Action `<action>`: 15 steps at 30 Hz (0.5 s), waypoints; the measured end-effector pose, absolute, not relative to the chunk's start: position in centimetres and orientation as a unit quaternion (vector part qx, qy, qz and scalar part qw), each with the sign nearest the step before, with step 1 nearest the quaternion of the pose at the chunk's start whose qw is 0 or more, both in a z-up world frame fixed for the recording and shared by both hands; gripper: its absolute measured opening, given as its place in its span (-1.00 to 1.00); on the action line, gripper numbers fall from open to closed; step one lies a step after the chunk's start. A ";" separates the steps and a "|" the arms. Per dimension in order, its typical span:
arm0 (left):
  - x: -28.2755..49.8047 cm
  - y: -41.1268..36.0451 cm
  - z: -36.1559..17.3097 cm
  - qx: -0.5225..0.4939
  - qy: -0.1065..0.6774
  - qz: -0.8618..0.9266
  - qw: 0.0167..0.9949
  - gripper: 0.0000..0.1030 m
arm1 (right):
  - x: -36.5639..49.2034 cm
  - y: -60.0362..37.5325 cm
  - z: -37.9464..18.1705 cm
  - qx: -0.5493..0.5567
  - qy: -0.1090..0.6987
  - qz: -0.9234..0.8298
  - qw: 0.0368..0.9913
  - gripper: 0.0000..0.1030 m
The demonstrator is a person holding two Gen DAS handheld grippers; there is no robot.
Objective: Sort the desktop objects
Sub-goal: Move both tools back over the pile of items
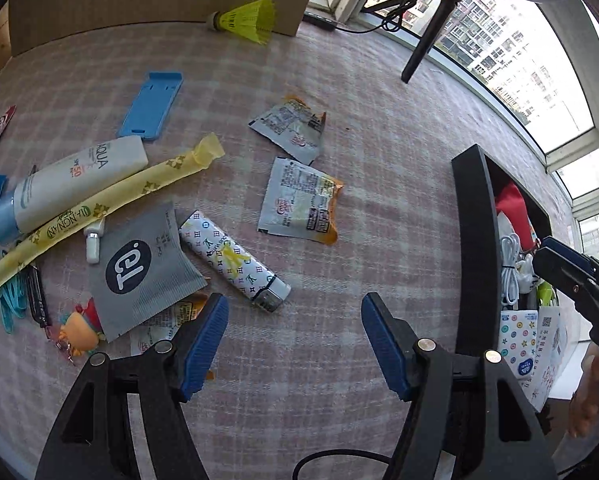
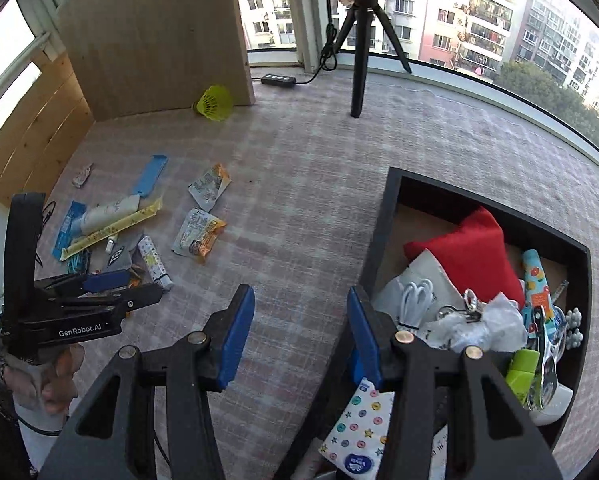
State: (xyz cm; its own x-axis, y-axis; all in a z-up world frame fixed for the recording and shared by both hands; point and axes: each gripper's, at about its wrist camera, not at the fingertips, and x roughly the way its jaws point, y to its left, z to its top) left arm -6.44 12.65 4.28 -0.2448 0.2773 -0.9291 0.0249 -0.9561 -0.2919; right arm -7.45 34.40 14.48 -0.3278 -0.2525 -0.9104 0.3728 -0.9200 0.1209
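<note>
My left gripper (image 1: 295, 344) is open and empty above the checked cloth, just right of a pile of loose items. Nearest to it lie a patterned white lighter (image 1: 235, 262) and a grey sachet (image 1: 143, 268). Further off are two snack packets (image 1: 299, 200), a white sunscreen tube (image 1: 75, 184), a long yellow wrapper (image 1: 99, 212), a blue holder (image 1: 151, 104) and a yellow shuttlecock (image 1: 247, 20). My right gripper (image 2: 301, 332) is open and empty, its right finger over the near-left corner of the black box (image 2: 383, 220). The left gripper (image 2: 99, 292) shows at the left of the right wrist view.
The black box holds a red pouch (image 2: 471, 256), a white cable (image 2: 415, 300), a dotted card (image 2: 359, 432) and several small things. A tripod (image 2: 359, 40) and a power strip (image 2: 277, 80) stand by the window. A wooden panel (image 2: 155, 32) rises at the back left.
</note>
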 end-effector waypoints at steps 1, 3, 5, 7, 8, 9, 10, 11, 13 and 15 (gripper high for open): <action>-6.7 12.3 3.8 -0.612 -0.133 0.777 0.070 0.29 | -7.9 33.3 14.0 0.550 0.063 -0.807 0.203 -0.08; -7.2 11.8 3.1 -0.614 -0.151 0.774 0.049 0.29 | -8.7 31.1 13.1 0.557 0.080 -0.795 0.225 -0.08; -7.6 11.8 2.6 -0.613 -0.153 0.774 0.031 0.29 | -9.6 29.2 12.3 0.560 0.101 -0.787 0.238 -0.08; -7.8 12.3 2.7 -0.606 -0.138 0.783 0.015 0.28 | -10.5 27.4 11.6 0.562 0.121 -0.779 0.249 -0.07; -8.0 12.5 2.6 -0.605 -0.128 0.785 0.008 0.25 | -11.0 26.7 11.3 0.565 0.129 -0.774 0.255 -0.06; -8.2 12.6 2.5 -0.605 -0.120 0.787 0.000 0.22 | -11.4 26.0 11.0 0.566 0.135 -0.770 0.263 -0.06; -8.2 12.7 2.4 -0.602 -0.113 0.790 -0.006 0.20 | -11.7 25.3 10.7 0.566 0.141 -0.766 0.270 -0.06; -8.2 12.8 2.4 -0.600 -0.103 0.793 -0.012 0.07 | -12.1 24.7 10.4 0.568 0.145 -0.761 0.277 -0.05; -8.2 13.0 2.3 -0.599 -0.081 0.797 -0.018 -0.04 | -12.9 23.8 9.7 0.575 0.148 -0.751 0.289 0.00; -8.1 12.9 2.2 -0.598 -0.070 0.798 -0.018 -0.21 | -13.4 23.0 9.0 0.582 0.153 -0.741 0.299 0.03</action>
State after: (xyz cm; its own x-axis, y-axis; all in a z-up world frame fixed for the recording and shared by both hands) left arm -8.11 12.86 2.23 -0.2849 0.0561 -0.9569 0.1122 -0.9895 -0.0914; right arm -13.36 22.96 8.98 -0.1441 -0.2647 -0.9535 0.6211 -0.7743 0.1211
